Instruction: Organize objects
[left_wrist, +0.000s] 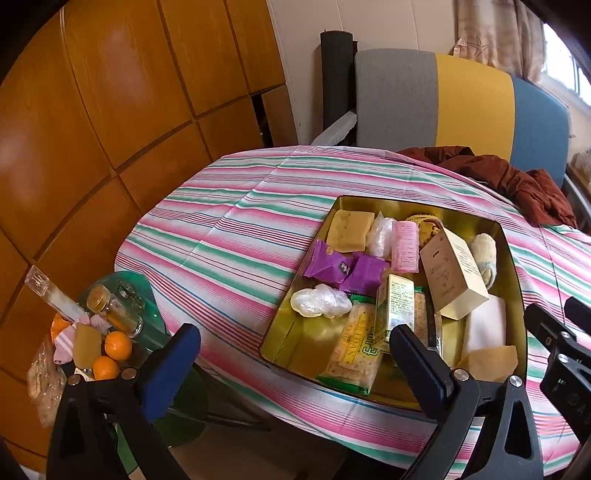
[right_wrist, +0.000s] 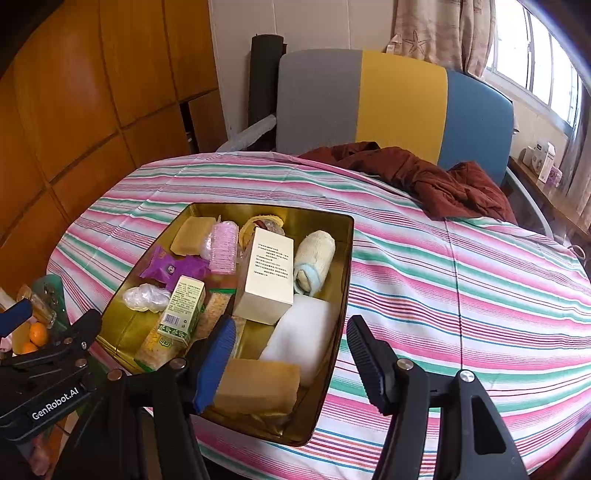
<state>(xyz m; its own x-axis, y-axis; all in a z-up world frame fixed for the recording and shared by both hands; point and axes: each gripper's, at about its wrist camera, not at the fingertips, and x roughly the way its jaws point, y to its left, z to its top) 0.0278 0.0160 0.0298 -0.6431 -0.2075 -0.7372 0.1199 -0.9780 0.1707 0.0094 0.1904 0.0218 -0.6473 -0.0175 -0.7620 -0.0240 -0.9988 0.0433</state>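
Snacks and small boxes fill the gold tin (right_wrist: 334, 295) under both claws: right gripper (right_wrist: 290, 347) gapes empty over a tan block (right_wrist: 258, 384), left gripper (left_wrist: 295, 354) equally wide above a cracker pack (left_wrist: 356, 343), on the striped tablecloth (right_wrist: 461, 280).

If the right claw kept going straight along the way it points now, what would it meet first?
Probably the near right rim of the gold tin, or the striped tablecloth just beside it. The open right claw straddles that edge, with the tan block close by its left finger. Depth is hard to judge.
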